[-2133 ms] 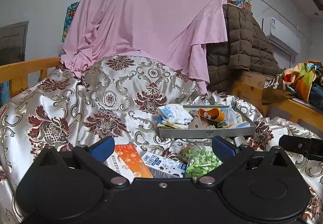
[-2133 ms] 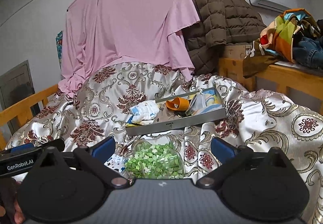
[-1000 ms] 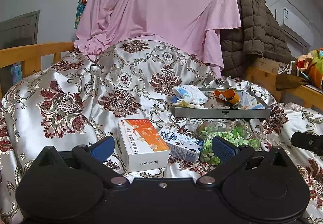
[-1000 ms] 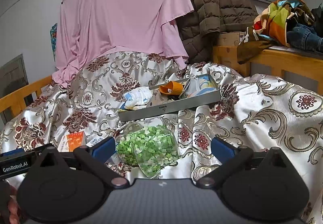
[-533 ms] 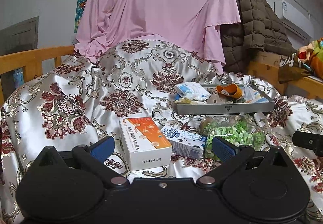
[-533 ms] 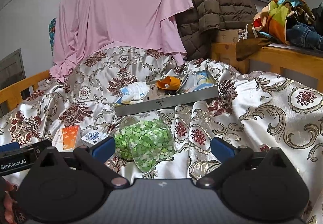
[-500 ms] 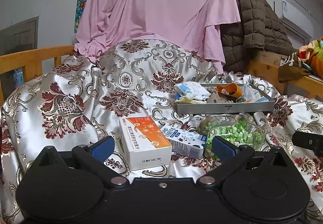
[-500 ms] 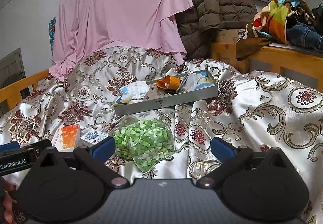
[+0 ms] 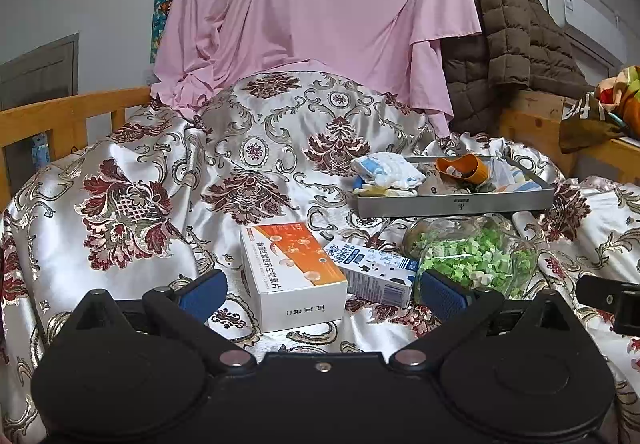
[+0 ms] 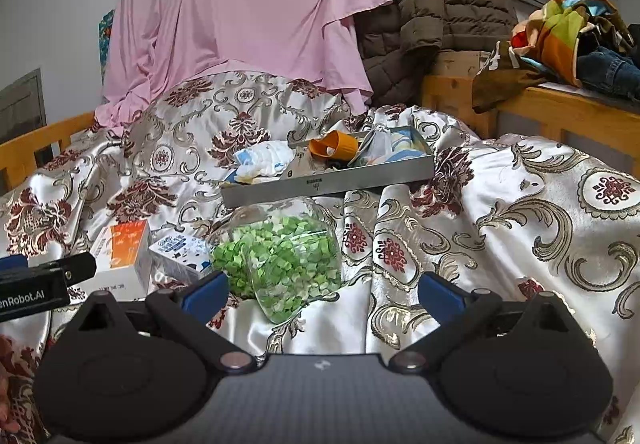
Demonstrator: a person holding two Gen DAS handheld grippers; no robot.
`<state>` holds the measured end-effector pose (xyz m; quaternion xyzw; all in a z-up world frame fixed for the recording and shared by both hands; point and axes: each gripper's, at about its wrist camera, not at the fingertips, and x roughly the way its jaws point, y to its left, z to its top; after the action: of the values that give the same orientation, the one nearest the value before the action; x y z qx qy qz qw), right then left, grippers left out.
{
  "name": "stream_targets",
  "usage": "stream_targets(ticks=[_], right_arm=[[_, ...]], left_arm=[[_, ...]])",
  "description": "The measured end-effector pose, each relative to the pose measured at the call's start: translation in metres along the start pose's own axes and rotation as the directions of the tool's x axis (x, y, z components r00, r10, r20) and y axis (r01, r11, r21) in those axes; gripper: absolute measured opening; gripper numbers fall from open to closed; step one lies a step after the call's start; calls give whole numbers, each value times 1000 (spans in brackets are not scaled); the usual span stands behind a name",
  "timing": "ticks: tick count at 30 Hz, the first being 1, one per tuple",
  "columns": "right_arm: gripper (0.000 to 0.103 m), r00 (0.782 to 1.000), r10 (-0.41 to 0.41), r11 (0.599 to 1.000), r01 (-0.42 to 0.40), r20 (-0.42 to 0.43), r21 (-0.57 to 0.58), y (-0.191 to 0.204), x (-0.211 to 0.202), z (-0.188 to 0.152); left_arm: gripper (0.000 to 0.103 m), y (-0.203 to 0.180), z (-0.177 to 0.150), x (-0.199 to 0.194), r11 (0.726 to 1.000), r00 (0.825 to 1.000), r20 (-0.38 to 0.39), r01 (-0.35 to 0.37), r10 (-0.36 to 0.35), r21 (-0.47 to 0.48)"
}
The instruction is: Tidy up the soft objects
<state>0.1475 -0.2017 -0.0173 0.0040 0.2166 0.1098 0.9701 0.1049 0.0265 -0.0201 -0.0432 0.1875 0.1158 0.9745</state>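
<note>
Pulled both tools back from bed; boxes now in fuller view. Left tool (image 9: 320, 294) wide open, empty, facing orange medicine box (image 9: 292, 272). Right tool (image 10: 322, 294) wide open, empty, facing bag of green bits (image 10: 280, 260). Soft cloth bundle (image 9: 386, 174) already in metal tray (image 9: 456, 204)

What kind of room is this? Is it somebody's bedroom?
Probably a bedroom, yes. A shiny flowered bedspread covers what looks like a bed with a wooden rail, a brown padded coat hangs by the wall, and clothes are piled on a wooden shelf.
</note>
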Motion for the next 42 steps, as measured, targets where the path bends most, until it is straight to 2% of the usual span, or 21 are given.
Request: stream_targets(ticks=[42], right_arm=[[103,1000,-12,1000,12,-6,1,-2,2,-1]], left_arm=[[102,-3,-3,-1,1000,1000,2,13,-13,22]])
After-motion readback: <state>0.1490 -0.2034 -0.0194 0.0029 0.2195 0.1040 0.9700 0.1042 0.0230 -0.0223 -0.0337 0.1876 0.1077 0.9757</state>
